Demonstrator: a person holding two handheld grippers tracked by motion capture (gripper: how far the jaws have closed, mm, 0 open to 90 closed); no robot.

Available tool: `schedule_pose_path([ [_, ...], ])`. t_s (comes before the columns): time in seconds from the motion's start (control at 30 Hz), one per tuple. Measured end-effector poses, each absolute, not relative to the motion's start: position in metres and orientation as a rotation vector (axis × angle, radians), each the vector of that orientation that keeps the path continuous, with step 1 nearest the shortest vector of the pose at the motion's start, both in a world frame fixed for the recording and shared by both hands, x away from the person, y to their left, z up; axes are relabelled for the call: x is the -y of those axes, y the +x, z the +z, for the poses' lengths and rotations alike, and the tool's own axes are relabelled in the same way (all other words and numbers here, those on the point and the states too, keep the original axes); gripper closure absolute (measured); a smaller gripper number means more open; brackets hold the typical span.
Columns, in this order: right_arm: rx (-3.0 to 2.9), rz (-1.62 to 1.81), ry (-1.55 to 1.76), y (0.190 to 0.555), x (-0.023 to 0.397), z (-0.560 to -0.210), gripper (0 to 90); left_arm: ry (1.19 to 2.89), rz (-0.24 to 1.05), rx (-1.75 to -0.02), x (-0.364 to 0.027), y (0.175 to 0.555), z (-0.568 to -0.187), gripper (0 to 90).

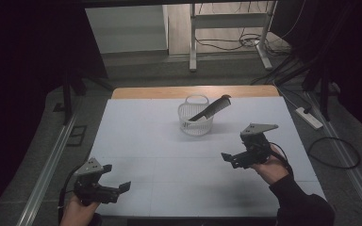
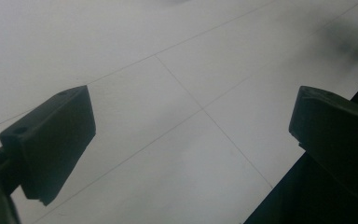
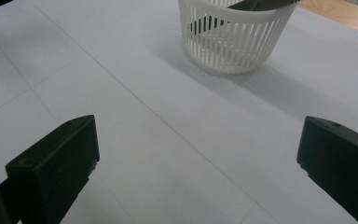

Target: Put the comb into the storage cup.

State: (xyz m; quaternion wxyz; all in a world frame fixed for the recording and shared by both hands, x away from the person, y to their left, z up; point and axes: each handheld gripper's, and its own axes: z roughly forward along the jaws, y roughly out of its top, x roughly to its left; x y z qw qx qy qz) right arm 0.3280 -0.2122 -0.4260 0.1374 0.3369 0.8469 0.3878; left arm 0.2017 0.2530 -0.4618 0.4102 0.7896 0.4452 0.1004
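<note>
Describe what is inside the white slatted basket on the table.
A dark comb leans inside the white basket, its upper end sticking out over the rim. Its lower end shows only partly through the slats; the basket's floor is hidden.

White slatted basket (image 1: 196, 123) on the table (image 1: 136, 136), its wall a run of thin vertical ribs with dark gaps between. The comb (image 1: 213, 108) leaning in it reads dark grey, maybe black in this dim light. The table is pale white-grey, crossed by faint thin seam lines, with a tan wooden strip at the far edge. Both tools, left tool (image 1: 119, 178) and right tool (image 1: 226, 157), are black with grey top plates.
</note>
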Motion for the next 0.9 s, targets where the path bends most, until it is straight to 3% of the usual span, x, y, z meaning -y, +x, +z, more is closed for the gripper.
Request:
schedule_pose_path([
  [0.9,-2.449,1.096,1.030,0.306,0.229,-0.428,0.0,1.974,0.272,-1.138,-0.256,0.200,-0.462,0.5],
])
